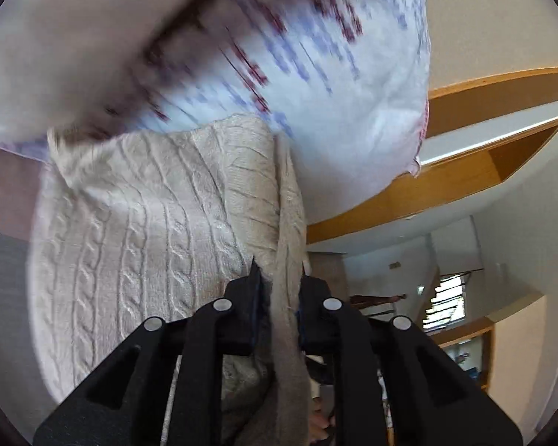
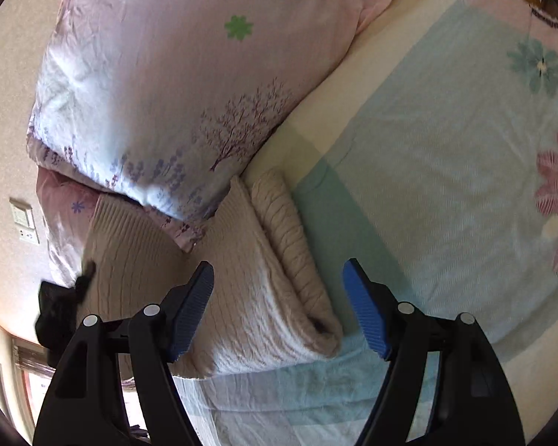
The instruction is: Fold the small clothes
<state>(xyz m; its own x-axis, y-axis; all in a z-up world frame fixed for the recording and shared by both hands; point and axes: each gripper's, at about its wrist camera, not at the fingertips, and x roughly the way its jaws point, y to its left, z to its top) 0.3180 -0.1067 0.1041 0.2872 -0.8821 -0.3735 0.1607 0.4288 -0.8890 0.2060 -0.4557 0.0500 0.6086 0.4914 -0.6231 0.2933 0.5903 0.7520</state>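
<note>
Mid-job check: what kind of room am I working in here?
Most likely a bedroom in a home. A cream cable-knit sweater lies on a floral bedsheet beside a printed pillow. The left gripper pinches the sweater; the right gripper hangs open.

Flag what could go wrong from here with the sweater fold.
The left gripper pinches only a thin edge of the cream sweater; it may slip out. The right gripper is open, so the folded layers could slump. The pillow overlaps the sweater's far end and may snag it.
</note>
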